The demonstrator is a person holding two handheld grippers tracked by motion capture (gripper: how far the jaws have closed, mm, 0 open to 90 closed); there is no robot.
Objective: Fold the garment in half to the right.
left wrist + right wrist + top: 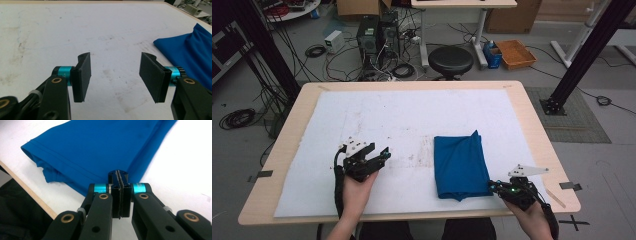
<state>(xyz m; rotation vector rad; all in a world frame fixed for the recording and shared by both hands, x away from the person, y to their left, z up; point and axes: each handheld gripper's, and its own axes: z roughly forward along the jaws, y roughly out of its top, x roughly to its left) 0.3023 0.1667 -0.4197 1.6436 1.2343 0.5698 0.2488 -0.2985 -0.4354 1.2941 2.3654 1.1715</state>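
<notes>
The blue cloth (460,166), right of centre in the high view, looks like a smooth, matt knit with a stitched hem along its folded edge. Under it lies a white sheet (387,120), matt and slightly fuzzy (stained brown in patches), on a table (532,130) with a pale wood-look rim. The left gripper (115,75) has matt black plastic pads (83,75), glossy turquoise metal collars and brass-coloured bushings; the right gripper (119,195) matches it.

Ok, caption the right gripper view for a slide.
Right claw shut at the near corner of the folded blue cloth on the white table cover.
</notes>
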